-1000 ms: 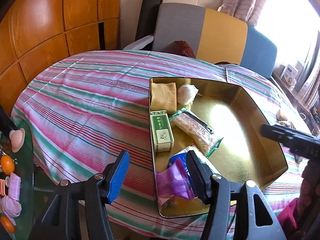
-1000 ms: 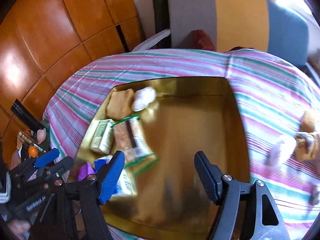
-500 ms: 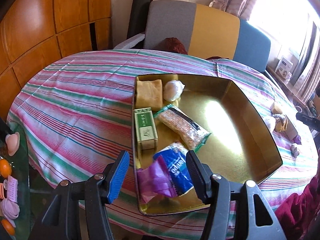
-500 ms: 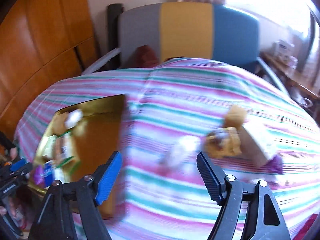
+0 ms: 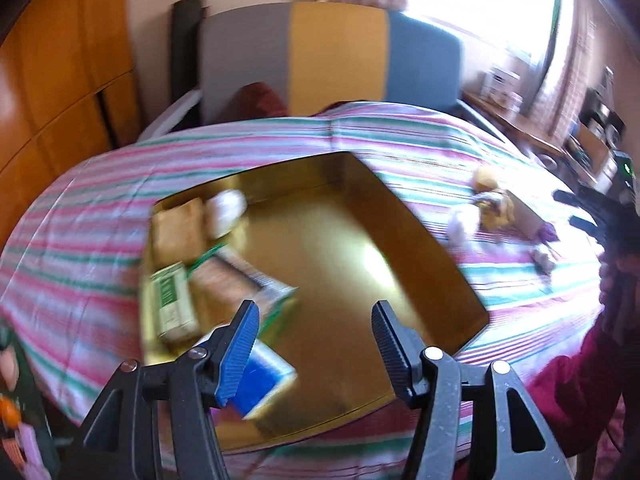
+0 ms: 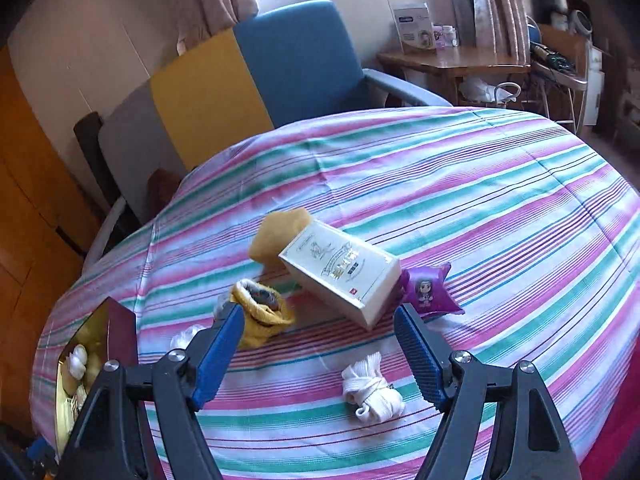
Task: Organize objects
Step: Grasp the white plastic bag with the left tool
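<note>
A gold tray (image 5: 460, 280) sits on the striped tablecloth and holds a green box (image 5: 170, 306), a snack bar packet (image 5: 236, 276), a blue packet (image 5: 260, 380), a tan piece (image 5: 178, 226) and a white ball (image 5: 226, 206). My left gripper (image 5: 316, 344) is open and empty above the tray's near side. My right gripper (image 6: 320, 350) is open and empty above loose items: a cream box (image 6: 344, 270), a yellow sponge (image 6: 276, 232), a yellow knit item (image 6: 260, 312), a purple packet (image 6: 428, 290) and a white cord bundle (image 6: 372, 390). The tray's edge (image 6: 120, 320) shows at far left in the right wrist view.
A grey, yellow and blue chair (image 5: 332, 56) stands behind the round table. Wooden panels (image 5: 52, 80) line the left wall. A wooden side table (image 6: 452, 62) with small items stands by the window. The right gripper (image 5: 600, 212) shows at the right in the left wrist view.
Both views have swung right. The right gripper moved from over the tray to over the loose items. The left view now centres on the tray's open floor and is blurred.
</note>
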`<move>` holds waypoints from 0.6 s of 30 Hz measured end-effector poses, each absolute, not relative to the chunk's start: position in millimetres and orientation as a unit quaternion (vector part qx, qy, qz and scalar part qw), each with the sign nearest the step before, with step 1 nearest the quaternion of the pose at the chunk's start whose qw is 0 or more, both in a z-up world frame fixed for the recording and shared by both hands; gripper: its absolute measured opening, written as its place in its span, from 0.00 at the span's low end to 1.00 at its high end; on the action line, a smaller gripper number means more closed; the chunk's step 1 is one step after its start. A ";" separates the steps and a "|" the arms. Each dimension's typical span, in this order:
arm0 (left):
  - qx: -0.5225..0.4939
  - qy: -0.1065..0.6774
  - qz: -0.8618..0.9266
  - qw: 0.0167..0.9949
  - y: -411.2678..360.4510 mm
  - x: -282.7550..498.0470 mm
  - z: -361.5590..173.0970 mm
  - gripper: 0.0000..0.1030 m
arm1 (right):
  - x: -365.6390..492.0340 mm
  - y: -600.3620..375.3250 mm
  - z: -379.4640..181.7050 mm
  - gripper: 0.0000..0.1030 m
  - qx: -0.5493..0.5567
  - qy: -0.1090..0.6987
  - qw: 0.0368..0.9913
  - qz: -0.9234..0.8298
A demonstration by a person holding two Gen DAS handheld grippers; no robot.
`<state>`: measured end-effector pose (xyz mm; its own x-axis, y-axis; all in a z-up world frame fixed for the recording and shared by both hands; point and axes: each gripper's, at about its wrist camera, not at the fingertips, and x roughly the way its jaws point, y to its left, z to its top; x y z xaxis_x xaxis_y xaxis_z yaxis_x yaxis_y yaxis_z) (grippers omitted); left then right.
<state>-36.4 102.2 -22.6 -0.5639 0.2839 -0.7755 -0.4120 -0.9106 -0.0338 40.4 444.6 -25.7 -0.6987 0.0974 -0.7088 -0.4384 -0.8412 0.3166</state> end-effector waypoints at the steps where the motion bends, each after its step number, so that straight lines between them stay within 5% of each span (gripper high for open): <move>1: -0.423 0.082 0.879 0.206 111.6 -36.2 -22.3 0.58 | 41.5 445.4 -24.9 0.76 -0.356 0.242 0.147 0.891; 9: -0.411 0.131 0.850 0.303 205.6 -34.3 -10.6 0.45 | 52.9 458.3 -19.3 0.79 -0.318 0.291 0.152 0.889; 18: -0.447 0.179 0.814 0.324 297.2 -76.7 -37.7 0.45 | 70.8 488.2 -20.4 0.82 -0.275 0.383 0.158 0.867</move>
